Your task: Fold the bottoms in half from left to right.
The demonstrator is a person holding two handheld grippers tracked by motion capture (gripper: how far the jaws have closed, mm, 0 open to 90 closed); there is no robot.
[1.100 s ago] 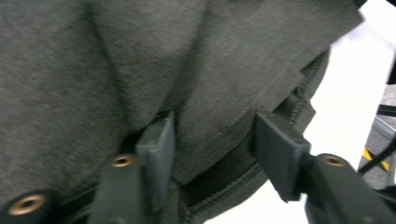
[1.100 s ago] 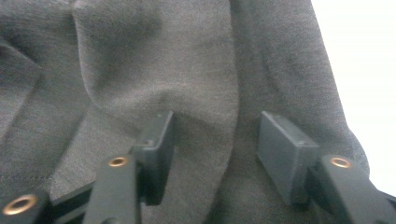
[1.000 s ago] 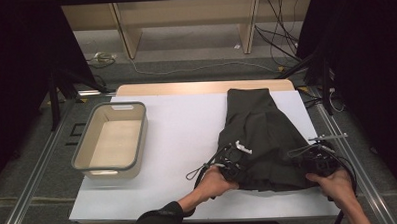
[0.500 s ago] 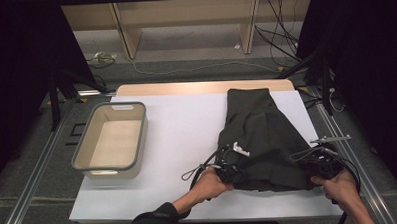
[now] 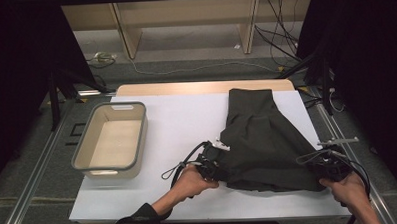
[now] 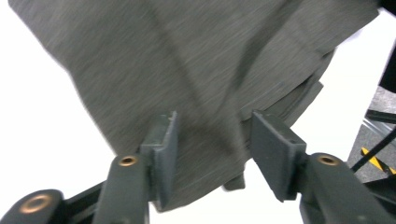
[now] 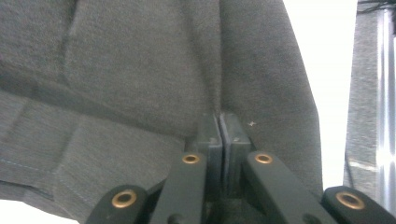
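A dark grey garment (image 5: pixel 260 140) lies spread on the right half of the white table (image 5: pixel 182 122), narrow end far and wide hem near. My left gripper (image 5: pixel 214 166) is at the hem's left corner. In the left gripper view its jaws (image 6: pixel 212 135) stand apart and have just been opening; the cloth (image 6: pixel 201 60) lies slack between them and the pads do not press it. My right gripper (image 5: pixel 324 168) is at the hem's right corner. In the right gripper view it (image 7: pixel 219 123) is shut, pinching a fold of the grey cloth (image 7: pixel 140 70).
A beige tub (image 5: pixel 112 140) with a grey rim stands on the table's left side. Cables trail from both grippers. Metal rails run along both table sides, and the near table edge is just below my hands.
The left gripper has shifted a little left and away, and its jaws have come apart off the cloth. The right gripper has stayed at the hem's right corner.
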